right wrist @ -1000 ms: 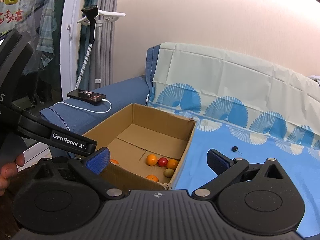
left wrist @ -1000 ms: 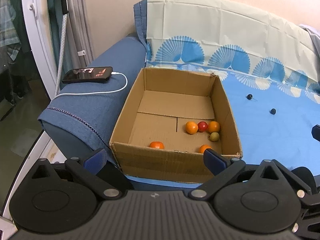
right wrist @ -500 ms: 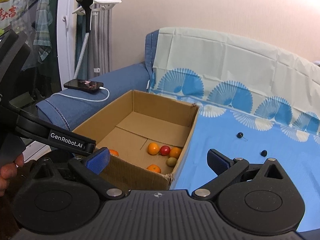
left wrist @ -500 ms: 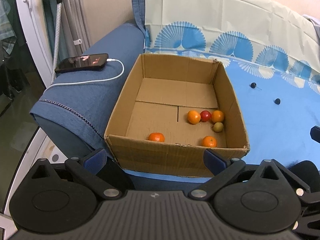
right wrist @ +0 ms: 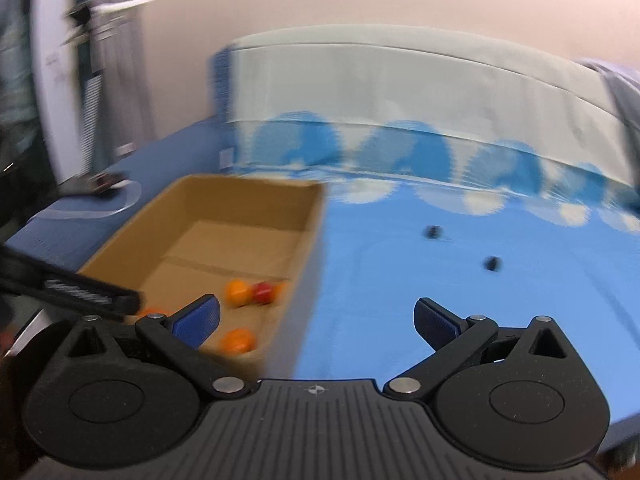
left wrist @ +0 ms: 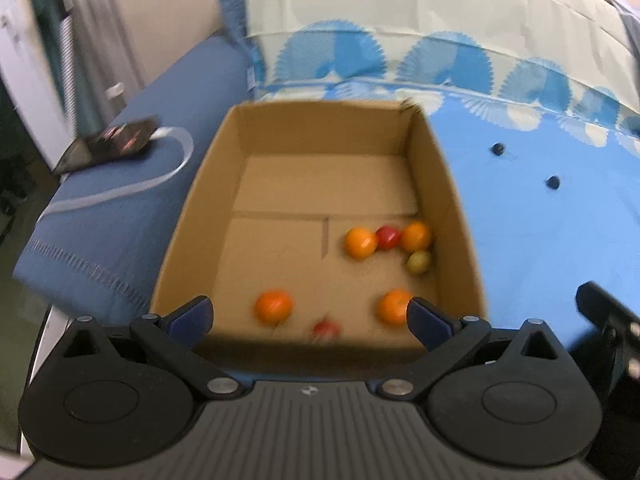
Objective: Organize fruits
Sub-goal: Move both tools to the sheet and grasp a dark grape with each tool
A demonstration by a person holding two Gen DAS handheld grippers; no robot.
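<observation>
Blue fan-print bedsheet (left wrist: 520, 240) now slides past blurred as both cameras advance. Spread, empty left gripper (left wrist: 308, 316) nears the open brown cardboard box (left wrist: 444, 184); a small red fruit (left wrist: 326, 328) newly shows just ahead. Right gripper (right wrist: 316, 318), likewise released, swings rightward, likely toward two small dark round fruits (right wrist: 432, 232).

Plain brown is shown on the cardboard box (left wrist: 192, 216). Inside it, bright orange is seen on four round fruits (left wrist: 361, 243), deep red on a small one (left wrist: 388, 237) and on a blurred one (left wrist: 326, 329) by the near wall, yellow-green on another (left wrist: 419, 262). Vivid blue is worn by the sheet (left wrist: 540, 240), with pale cream above and blue fan shapes (left wrist: 332, 56) printed between. Two black dots (right wrist: 491, 263) are marked on it. Dark blue pads (right wrist: 198, 318) are carried on black gripper arms.
</observation>
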